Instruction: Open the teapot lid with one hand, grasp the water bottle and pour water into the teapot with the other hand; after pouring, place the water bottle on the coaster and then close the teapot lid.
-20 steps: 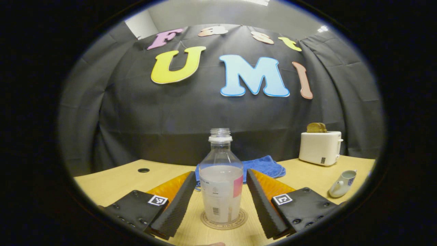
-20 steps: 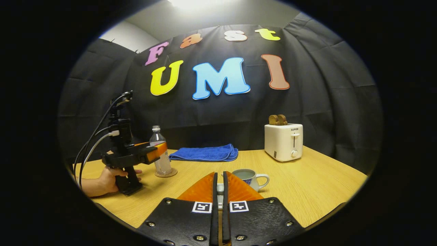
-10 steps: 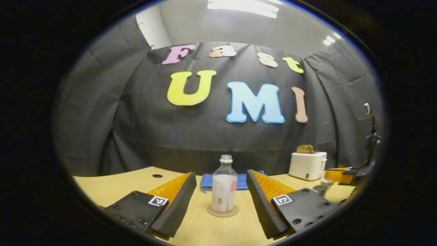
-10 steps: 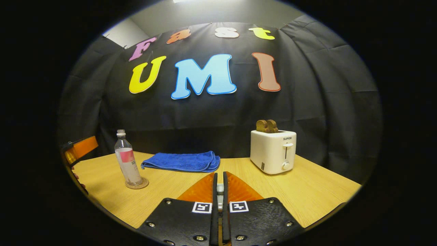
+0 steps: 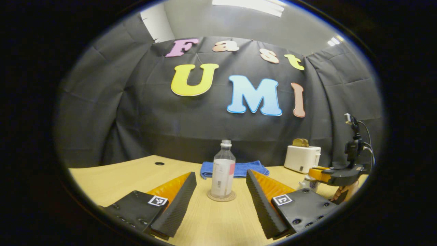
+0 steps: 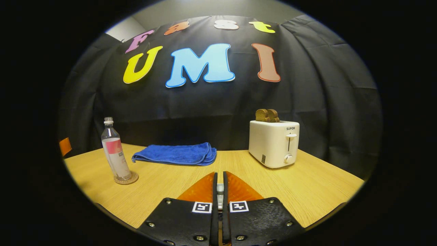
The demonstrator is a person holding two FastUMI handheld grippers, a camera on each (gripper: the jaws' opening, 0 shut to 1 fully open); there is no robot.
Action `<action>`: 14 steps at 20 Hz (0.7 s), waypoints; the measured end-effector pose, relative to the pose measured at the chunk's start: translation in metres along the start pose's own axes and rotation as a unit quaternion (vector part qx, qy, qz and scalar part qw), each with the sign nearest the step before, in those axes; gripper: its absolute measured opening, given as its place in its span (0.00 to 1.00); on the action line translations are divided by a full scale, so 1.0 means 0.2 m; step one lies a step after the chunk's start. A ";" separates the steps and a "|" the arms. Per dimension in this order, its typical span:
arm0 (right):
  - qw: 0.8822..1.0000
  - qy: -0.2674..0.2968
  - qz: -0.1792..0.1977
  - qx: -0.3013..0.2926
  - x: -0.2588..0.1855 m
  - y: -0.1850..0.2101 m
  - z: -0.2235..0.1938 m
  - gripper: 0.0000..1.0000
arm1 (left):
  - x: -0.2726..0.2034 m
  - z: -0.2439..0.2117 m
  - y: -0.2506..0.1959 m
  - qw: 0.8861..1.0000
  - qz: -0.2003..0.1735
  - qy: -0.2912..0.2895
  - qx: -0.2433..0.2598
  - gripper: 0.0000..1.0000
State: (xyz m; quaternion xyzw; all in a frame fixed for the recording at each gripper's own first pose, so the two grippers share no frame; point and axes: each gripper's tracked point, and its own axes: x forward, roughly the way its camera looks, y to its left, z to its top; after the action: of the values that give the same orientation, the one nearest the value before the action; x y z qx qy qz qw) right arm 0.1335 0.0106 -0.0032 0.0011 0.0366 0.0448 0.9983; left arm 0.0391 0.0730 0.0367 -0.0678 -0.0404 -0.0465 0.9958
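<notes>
Bottle (image 5: 223, 168) part-filled, upright on coaster (image 5: 221, 196)

water bottle (image 6: 115, 153): clear, white cap ring, white label with a pink-red patch
coaster (image 6: 126, 178): tan, darker ring near the rim
towel (image 6: 175, 154): solid deep blue
toaster (image 6: 274, 143): cream-white; brown toast (image 6: 267, 115) on top
counter (image 6: 307, 186): pale yellow wood grain
teapot (image 5: 309, 182): white, right of frame
</notes>
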 end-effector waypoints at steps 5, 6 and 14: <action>1.000 0.000 0.001 -0.005 -0.01 0.01 0.00 0.10 | -0.01 -0.02 -0.02 1.000 -0.002 0.005 0.009 0.99; 1.000 0.000 0.001 -0.006 -0.01 0.01 0.00 0.10 | -0.02 -0.03 -0.04 1.000 -0.003 0.005 0.010 0.99; 0.998 -0.063 0.001 -0.014 -0.12 0.00 0.21 0.27 | -0.07 0.04 -0.05 1.000 -0.003 -0.009 0.029 0.99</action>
State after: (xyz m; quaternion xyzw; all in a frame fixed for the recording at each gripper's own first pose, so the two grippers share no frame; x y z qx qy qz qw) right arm 0.1123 0.0089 0.0400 -0.0097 -0.0271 0.0461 0.9985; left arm 0.0244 0.0656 0.0452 -0.0395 -0.0514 -0.0475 0.9968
